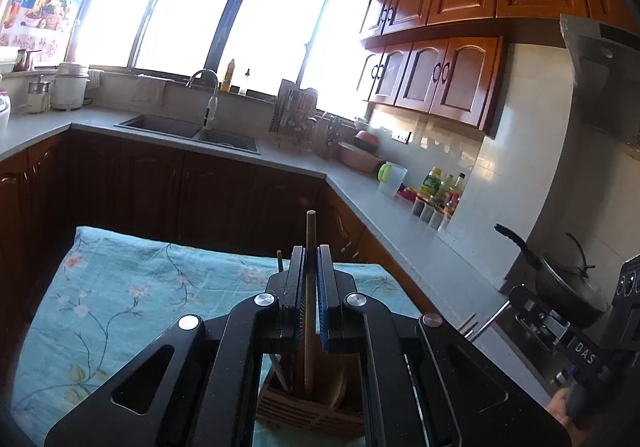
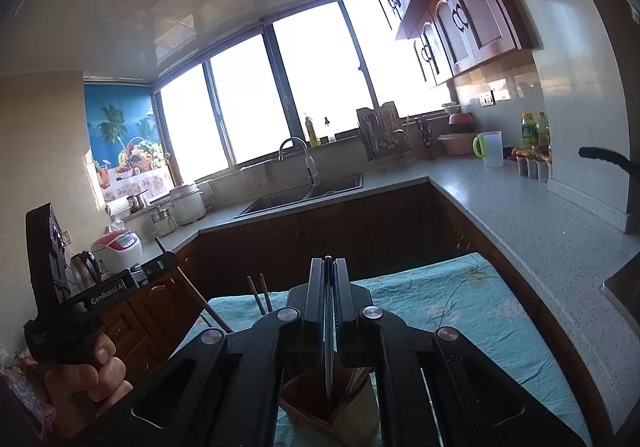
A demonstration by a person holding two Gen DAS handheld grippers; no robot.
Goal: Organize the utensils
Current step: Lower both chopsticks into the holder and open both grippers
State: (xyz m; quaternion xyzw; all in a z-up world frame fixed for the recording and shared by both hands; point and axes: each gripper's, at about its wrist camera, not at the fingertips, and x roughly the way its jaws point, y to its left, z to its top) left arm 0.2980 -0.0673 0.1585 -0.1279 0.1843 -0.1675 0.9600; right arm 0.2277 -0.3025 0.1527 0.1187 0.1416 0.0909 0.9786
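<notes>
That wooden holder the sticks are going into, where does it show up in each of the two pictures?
Left wrist view: the wooden holder sits at the bottom centre, below the left tongs, which grip a wooden chopstick.
Right wrist view: the holder is again at the bottom centre, under the right tongs.
Shared landmark: the floral blue tablecloth it stands on.

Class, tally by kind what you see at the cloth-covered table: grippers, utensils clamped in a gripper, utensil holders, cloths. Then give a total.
Grippers: 2 (left gripper, right gripper)
Clamped utensils: 2 (wooden stick, thin dark utensil)
Utensil holders: 1 (wooden holder)
Cloths: 1 (floral cloth)
Total: 6
</notes>
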